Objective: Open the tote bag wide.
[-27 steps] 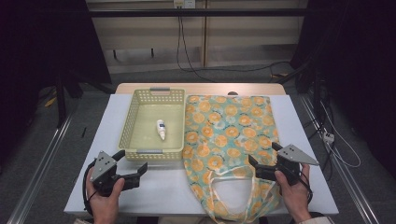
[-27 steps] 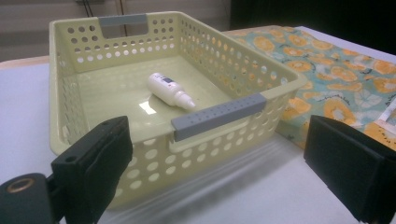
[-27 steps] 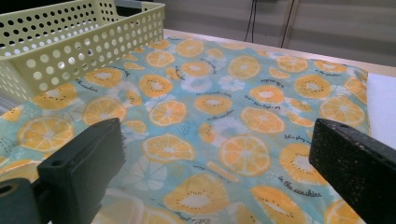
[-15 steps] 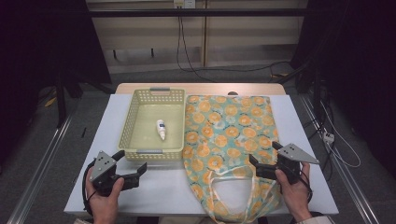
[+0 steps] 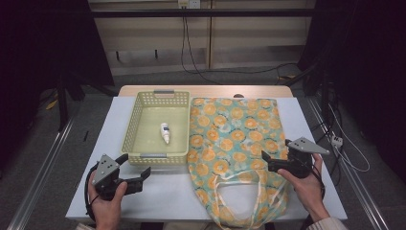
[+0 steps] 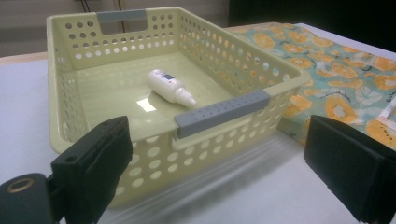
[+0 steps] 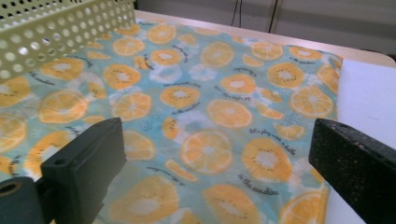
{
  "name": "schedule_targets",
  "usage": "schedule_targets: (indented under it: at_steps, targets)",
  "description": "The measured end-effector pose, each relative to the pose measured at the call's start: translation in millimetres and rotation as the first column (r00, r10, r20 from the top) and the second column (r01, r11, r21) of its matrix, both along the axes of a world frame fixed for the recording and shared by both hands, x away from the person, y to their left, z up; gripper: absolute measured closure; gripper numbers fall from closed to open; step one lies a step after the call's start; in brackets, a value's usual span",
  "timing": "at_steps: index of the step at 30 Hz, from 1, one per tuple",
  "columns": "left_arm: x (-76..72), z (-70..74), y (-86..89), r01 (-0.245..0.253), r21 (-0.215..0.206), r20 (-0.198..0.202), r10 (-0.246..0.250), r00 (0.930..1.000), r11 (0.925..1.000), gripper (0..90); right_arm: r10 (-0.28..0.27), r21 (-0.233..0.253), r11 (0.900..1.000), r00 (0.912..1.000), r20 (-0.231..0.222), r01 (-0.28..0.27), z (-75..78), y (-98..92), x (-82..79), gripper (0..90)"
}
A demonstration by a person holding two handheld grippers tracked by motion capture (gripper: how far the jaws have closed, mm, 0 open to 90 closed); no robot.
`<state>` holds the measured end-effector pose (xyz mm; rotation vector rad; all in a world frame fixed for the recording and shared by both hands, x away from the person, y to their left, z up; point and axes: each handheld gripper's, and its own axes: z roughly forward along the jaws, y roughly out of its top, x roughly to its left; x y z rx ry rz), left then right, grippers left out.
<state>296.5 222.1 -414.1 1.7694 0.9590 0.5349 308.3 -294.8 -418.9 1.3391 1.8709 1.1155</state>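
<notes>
Done: nothing yet; your left gripper [image 5: 140,175] and right gripper [image 5: 269,160] gape empty, lower frame.
Left: bottle [image 5: 164,132] lies in basket [image 5: 154,155]; bag [image 5: 239,139] flat, centre-right.

One basket [image 5: 131,128], one bottle [image 5: 165,132], one bag [image 5: 234,139], two grippers [image 5: 143,173]

White table [image 5: 167,194] occupies centre frame; a wooden edge [image 5: 206,90] runs along its upper side. Black cables [image 5: 187,48] hang at upper centre. A metal rail [image 5: 40,177] lies lower left. A white plug block [image 5: 336,141] sits at right on the floor.
</notes>
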Motion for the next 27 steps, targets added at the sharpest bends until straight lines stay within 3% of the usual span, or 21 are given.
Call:
schedule_targets:
  at_steps: [4, 9, 10, 11, 12, 14, 18, 20, 24, 27]
  targets:
    - [1.1, 0.7, 1.7, 0.006, 0.004, 0.004, -0.006, 1.0, 1.0, 7.4, 0.0, -0.051, 0.999, 0.9997, -0.024, -0.001, 3.1, -6.0, 13.7, 8.0]
    - [1.0, 2.2, 2.6, 0.024, 0.003, 0.007, -0.024, 0.9997, 0.9997, 7.4, -0.026, -0.061, 0.998, 0.9961, -0.084, 0.021, 5.7, -17.8, 31.9, 11.7]
    - [1.4, 2.5, 3.0, 0.024, 0.0, 0.009, -0.024, 0.9997, 0.9997, 7.4, -0.048, -0.051, 0.998, 0.9916, -0.121, 0.042, 3.4, -25.7, 43.5, 11.8]
    - [2.2, 2.8, 3.7, 0.025, 0.002, 0.01, -0.025, 0.9996, 0.9997, 7.4, -0.048, -0.051, 0.998, 0.9916, -0.121, 0.042, 3.4, -25.7, 43.5, 11.8]
    - [2.8, 2.8, 3.8, 0.025, -0.006, 0.005, -0.025, 0.9997, 0.9997, 7.4, -0.077, -0.044, 0.997, 0.9846, -0.157, 0.07, -1.8, -32.4, 55.8, 12.4]
    - [4.6, 2.7, 4.2, 0.025, -0.01, 0.005, -0.025, 0.9997, 0.9996, 7.4, -0.081, -0.022, 0.997, 0.9784, -0.19, 0.078, -9.9, -36.7, 66.5, 14.4]
    - [5.7, 2.6, 3.3, 0.04, -0.005, 0.008, -0.04, 0.9992, 0.9992, 7.4, -0.099, -0.016, 0.995, 0.9759, -0.195, 0.098, -18.9, -41.4, 76.7, 20.2]
    - [6.1, 2.2, 2.6, 0.04, -0.007, 0.005, -0.04, 0.9992, 0.9992, 7.4, -0.113, -0.035, 0.994, 0.9736, -0.199, 0.108, -22.2, -44.1, 81.3, 24.3]
    - [6.7, 2.2, 1.7, 0.044, -0.004, 0.005, -0.044, 0.999, 0.999, 7.4, -0.132, -0.058, 0.991, 0.9537, -0.27, 0.121, -23.5, -54.8, 93.5, 33.9]
    - [7.0, 1.9, 0.2, 0.048, -0.003, 0.003, -0.048, 0.9988, 0.9988, 7.4, -0.13, -0.055, 0.991, 0.9487, -0.288, 0.119, -21.4, -58.0, 99.7, 33.5]
